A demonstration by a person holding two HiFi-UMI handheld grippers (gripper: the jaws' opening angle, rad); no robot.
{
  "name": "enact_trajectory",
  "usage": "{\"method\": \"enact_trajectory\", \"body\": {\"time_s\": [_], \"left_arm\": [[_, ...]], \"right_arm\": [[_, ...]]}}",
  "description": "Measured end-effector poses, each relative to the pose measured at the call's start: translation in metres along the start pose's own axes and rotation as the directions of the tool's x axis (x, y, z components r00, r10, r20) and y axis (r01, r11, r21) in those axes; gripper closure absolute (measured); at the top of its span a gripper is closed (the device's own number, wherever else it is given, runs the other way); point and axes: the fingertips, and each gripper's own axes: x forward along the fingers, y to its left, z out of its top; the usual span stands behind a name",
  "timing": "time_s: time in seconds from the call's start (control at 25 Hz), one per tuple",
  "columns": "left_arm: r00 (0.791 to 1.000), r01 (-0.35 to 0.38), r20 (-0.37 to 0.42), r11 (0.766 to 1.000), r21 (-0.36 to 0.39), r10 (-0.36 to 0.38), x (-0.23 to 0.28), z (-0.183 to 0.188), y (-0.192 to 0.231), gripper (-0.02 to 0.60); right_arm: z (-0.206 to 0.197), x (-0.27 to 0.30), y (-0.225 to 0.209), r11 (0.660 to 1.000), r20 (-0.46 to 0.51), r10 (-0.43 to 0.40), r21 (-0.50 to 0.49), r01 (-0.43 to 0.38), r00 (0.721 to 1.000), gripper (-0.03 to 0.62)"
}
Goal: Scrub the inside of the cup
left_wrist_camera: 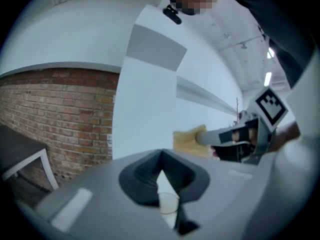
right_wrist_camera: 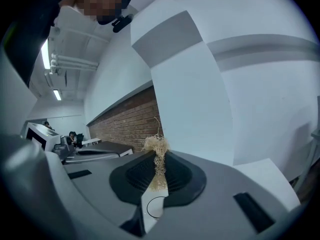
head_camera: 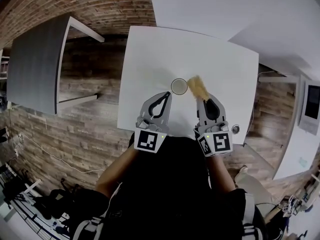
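The left gripper (head_camera: 166, 95) has its grey plastic jaws pressed together at the tips, with nothing pinched between them. In its own view (left_wrist_camera: 161, 156) the ribbed dark pads meet in a point. The narrow wedge of gap below them shows only the table and the cup.

The right gripper (head_camera: 201, 99) is clamped on a straw-coloured, fibrous scrubbing pad (head_camera: 198, 88). In the right gripper view (right_wrist_camera: 159, 159) the pad's coarse, tangled strands (right_wrist_camera: 156, 146) are squeezed flat between the ribbed pads and fray out loosely past the tips.

The small round translucent cup (head_camera: 178, 86) stands upright on the smooth white table (head_camera: 200, 54), just beyond the left tips. The pad is just beside the cup's right rim and outside the cup. Whether the two touch cannot be told.
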Motion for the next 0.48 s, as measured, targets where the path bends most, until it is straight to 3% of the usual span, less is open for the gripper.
{"method": "enact_trajectory", "body": {"time_s": [0.48], "left_arm": [[1.0, -0.01, 0.02, 1.0, -0.01, 0.01, -0.0043, 0.0059, -0.0034, 0.577]], "right_arm": [[0.0041, -0.0085, 0.0001, 0.999, 0.013, -0.014, -0.033, 0.014, 1.0, 0.563]]}}
